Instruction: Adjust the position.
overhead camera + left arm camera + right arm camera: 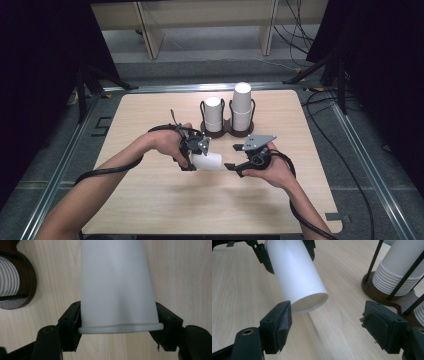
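**Cup lifted out, hand-over pending**

Cup (207, 161) lies sideways above mid-bench, clamped near its rim by the left gripper (194, 159). Right gripper (231, 166) stands just beside its base, jaws wide, nothing between them. Holder (227, 126) near the far edge carries two cup stacks. Judged: pick done; transfer and placing remain.

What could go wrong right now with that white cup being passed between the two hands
1. The left tool pinches the paper cup near its rolled rim, and the wall already looks slightly dented in the left gripper view; more squeeze could crush it.
2. The right tool is open with the cup's closed end just ahead of one pad; closing off-centre might knock the cup rather than grip it.
3. The cup holder stands close behind; a swing could topple its stacks.
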`<state>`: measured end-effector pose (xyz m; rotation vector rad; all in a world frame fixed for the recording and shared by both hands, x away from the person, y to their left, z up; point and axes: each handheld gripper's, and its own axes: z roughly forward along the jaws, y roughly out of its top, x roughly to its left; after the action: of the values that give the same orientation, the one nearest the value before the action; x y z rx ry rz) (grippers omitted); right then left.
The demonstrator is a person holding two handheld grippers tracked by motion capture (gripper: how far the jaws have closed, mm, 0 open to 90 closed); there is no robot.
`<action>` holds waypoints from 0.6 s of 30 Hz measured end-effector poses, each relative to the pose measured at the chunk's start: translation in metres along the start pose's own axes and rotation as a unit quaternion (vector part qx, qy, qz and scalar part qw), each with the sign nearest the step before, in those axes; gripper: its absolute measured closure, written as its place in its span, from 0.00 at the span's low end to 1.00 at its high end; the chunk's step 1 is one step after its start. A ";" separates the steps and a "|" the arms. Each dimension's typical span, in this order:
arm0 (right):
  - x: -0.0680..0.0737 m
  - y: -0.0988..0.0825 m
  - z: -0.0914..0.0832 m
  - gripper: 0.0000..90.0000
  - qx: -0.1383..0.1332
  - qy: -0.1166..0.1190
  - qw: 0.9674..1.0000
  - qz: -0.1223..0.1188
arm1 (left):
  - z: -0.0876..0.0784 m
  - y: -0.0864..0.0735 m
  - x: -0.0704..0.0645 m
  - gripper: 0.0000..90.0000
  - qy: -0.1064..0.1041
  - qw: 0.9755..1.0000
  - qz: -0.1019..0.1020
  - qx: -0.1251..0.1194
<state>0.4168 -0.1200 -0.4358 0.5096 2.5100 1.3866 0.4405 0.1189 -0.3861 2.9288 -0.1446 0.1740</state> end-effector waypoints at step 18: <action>0.007 0.009 0.008 0.26 0.013 0.023 1.000 -0.010 | -0.001 0.009 0.001 0.37 0.000 1.000 0.014 0.018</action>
<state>0.4148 -0.1062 -0.4323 0.4612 2.5663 1.3760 0.4405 0.1103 -0.3837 2.9641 -0.1851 0.1835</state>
